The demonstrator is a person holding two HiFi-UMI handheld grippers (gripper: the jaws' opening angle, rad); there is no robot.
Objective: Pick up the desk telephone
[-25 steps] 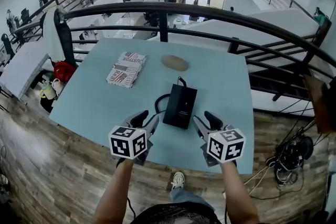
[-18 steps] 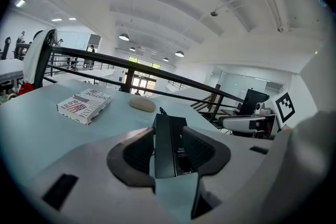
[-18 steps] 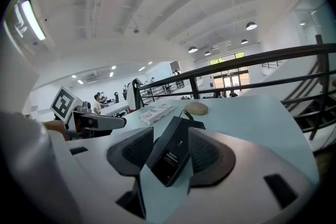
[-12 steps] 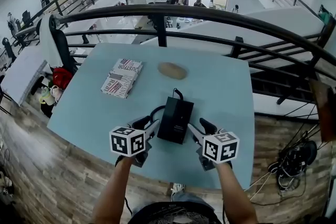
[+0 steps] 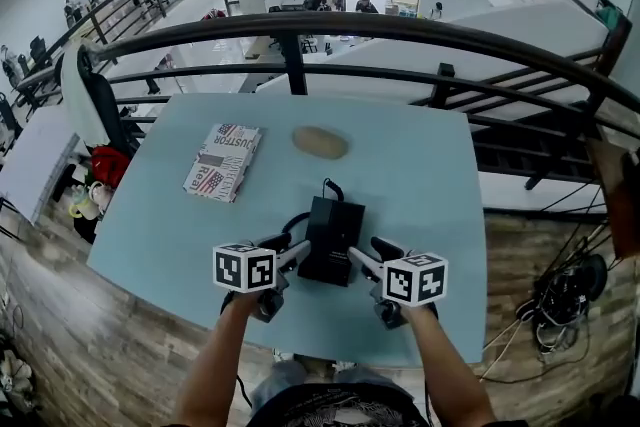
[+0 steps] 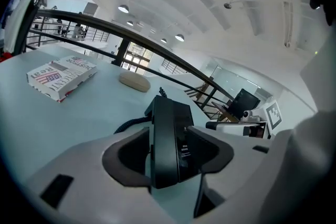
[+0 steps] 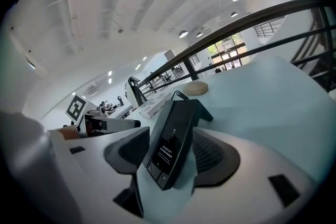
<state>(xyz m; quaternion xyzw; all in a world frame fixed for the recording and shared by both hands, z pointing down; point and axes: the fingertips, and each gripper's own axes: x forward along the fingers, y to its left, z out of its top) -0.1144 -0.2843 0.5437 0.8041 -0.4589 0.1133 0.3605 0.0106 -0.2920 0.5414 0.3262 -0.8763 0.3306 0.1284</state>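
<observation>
Telephone, black, flat-bodied desk type (image 5: pixel 333 233), with a black coiled cord (image 5: pixel 293 220) at its left side, sits near the front edge of the pale blue table (image 5: pixel 160 215) and, as far as the head view shows, has not left the surface. The right gripper view shows its body tilted, a small printed label facing the camera.

The left gripper (image 5: pixel 288 250) stands at the telephone's near left corner and the right gripper (image 5: pixel 370 255) at its near right corner. Each gripper view shows the jaws spread, with the telephone's body standing between the pads. The pads lie just beside its sides; a firm pinch cannot be confirmed.

Assessment: approach and straddling are complete. Closing of the jaws and the lift itself remain outstanding.

Further out, a flat printed box with a flag pattern (image 5: pixel 222 161) and a tan oval object (image 5: pixel 321 142) lie well apart from the telephone, toward the black metal railing (image 5: pixel 450 35)
</observation>
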